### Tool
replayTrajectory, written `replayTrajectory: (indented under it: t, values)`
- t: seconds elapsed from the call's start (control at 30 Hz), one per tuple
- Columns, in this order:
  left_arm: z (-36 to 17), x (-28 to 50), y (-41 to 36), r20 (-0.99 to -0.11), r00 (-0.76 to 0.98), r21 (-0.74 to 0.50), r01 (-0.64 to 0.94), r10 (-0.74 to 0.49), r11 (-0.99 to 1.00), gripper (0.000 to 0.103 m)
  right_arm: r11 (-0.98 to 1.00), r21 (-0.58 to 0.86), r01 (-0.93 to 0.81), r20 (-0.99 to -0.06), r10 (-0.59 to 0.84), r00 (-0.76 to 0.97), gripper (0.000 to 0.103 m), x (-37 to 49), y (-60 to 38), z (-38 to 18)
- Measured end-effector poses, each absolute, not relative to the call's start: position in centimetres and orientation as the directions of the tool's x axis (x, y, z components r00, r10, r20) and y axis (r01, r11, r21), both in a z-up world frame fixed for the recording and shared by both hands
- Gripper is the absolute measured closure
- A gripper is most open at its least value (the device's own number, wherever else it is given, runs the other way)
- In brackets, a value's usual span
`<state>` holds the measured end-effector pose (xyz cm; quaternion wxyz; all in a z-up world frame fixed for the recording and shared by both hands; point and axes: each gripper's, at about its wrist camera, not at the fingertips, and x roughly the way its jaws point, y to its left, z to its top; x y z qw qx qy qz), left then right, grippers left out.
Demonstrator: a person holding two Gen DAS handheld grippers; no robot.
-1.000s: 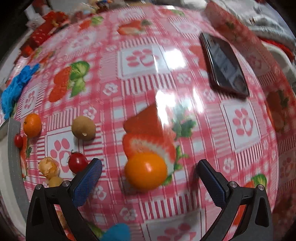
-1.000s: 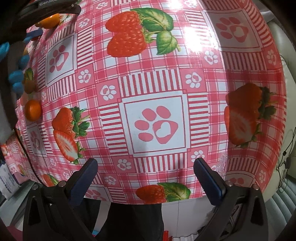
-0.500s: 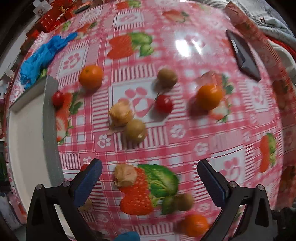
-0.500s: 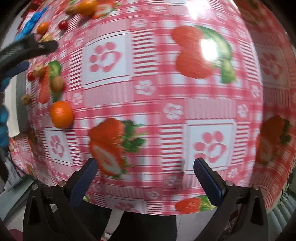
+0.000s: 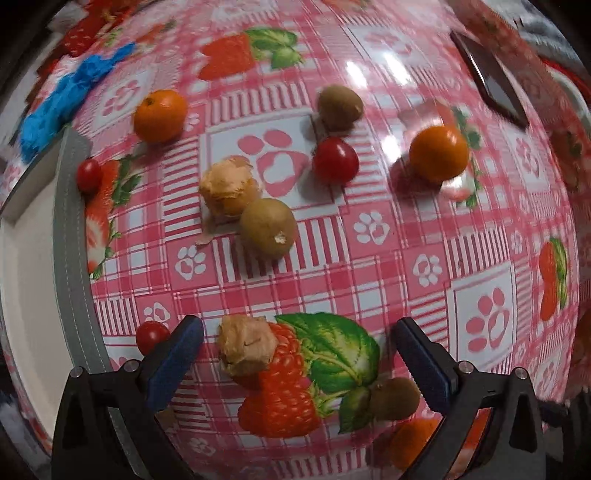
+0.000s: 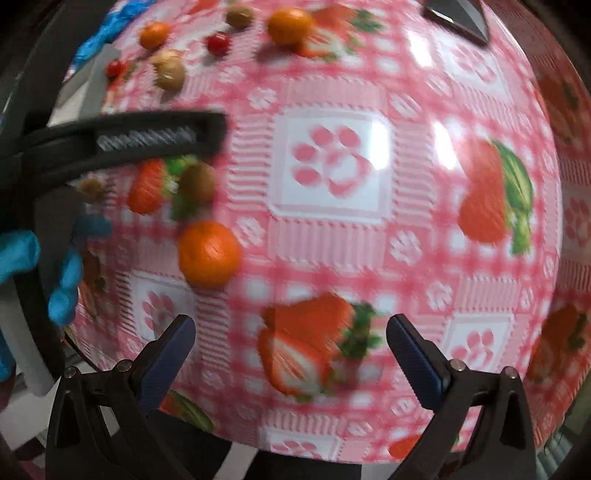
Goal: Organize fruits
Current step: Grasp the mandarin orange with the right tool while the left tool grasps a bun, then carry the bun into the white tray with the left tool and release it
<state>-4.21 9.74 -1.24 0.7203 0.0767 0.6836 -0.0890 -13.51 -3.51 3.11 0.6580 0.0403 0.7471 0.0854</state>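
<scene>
Several fruits lie on the pink strawberry-print tablecloth. In the left wrist view: two oranges (image 5: pixel 160 116) (image 5: pixel 439 154), cherry tomatoes (image 5: pixel 335 161) (image 5: pixel 88 175) (image 5: pixel 152 336), kiwis (image 5: pixel 268 228) (image 5: pixel 340 108) (image 5: pixel 394 398), and papery husked fruits (image 5: pixel 229 190) (image 5: pixel 245 347). My left gripper (image 5: pixel 295 354) is open, above the nearer husked fruit. My right gripper (image 6: pixel 291 350) is open over bare cloth; an orange (image 6: pixel 209 254) and a kiwi (image 6: pixel 197 182) lie ahead to its left. The left gripper's finger (image 6: pixel 147 138) shows there too.
A white tray with a grey rim (image 5: pixel 68 236) lies at the left. A blue cloth (image 5: pixel 70 96) is at the far left. A black phone (image 5: pixel 493 86) lies at the far right, also in the right wrist view (image 6: pixel 456 16). A blue-gloved hand (image 6: pixel 44 258) is at left.
The left gripper pulled back from the orange, then came lower and closer over the fruit group. The right gripper swung left, bringing the fruits and the left gripper into its view.
</scene>
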Motion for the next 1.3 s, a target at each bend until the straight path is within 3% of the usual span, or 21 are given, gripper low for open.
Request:
replayTrajectory:
  t: [0.07,0.2,0.27,0.33,0.37,0.93,1.03,1.13,1.17,1.23,1.3]
  values:
    - [-1.3,-4.0,9.8,-0.999,0.043,-0.023,0.229,-0.034,0.973,0.000,0.980,0.189,-0.064,-0.978,0.181,-0.106,0.000,-12.4,-1.6,3.2]
    - [-0.3,-4.3,11.2,-0.997,0.066,-0.034,0.193,-0.048,0.981,0.020,0.979,0.188,-0.081,-0.981,0.184,-0.062,0.004,-10.1,1.8,2.9]
    - [0.2,-4.8,12.0,-0.996,0.064,-0.051,0.179,-0.063,0.983,0.028,0.977,0.197,-0.086,-0.980,0.193,-0.056,0.019,-9.6,3.3,2.6]
    - [0.6,-5.5,12.8,-0.996,0.055,-0.066,0.169,-0.076,0.983,0.028,0.975,0.197,-0.097,-0.979,0.192,-0.065,0.054,-9.4,4.9,2.2]
    - [0.8,-5.7,13.2,-0.995,0.056,-0.069,0.162,-0.079,0.984,0.028,0.975,0.192,-0.109,-0.980,0.184,-0.078,0.060,-9.4,5.9,1.9]
    - [4.1,-6.1,12.9,-0.992,0.109,-0.036,0.267,-0.068,0.963,0.028,0.974,0.225,0.021,-0.974,0.226,-0.036,0.060,-10.2,4.9,3.0]
    - [3.8,-5.4,11.6,-0.994,0.093,-0.023,0.304,-0.054,0.952,0.052,0.974,0.223,0.027,-0.974,0.224,-0.033,0.060,-10.5,4.4,2.9]
    - [2.7,-5.2,10.5,-0.997,0.058,-0.022,0.316,-0.043,0.948,0.057,0.973,0.227,0.029,-0.973,0.228,-0.031,0.060,-12.4,1.6,3.3]
    - [2.2,-5.2,10.4,-0.998,0.047,-0.021,0.321,-0.038,0.947,0.067,0.973,0.229,0.031,-0.973,0.230,-0.031,0.060,-12.2,-0.4,3.2]
    - [2.2,-5.3,10.3,-0.998,0.046,-0.033,0.322,-0.051,0.946,0.076,0.972,0.232,0.034,-0.972,0.233,-0.031,0.060,-12.3,-1.1,3.6]
    - [2.4,-5.6,10.7,-0.996,0.031,-0.064,0.314,-0.078,0.947,0.080,0.971,0.235,0.034,-0.971,0.236,-0.029,0.060,-12.6,-2.5,4.2]
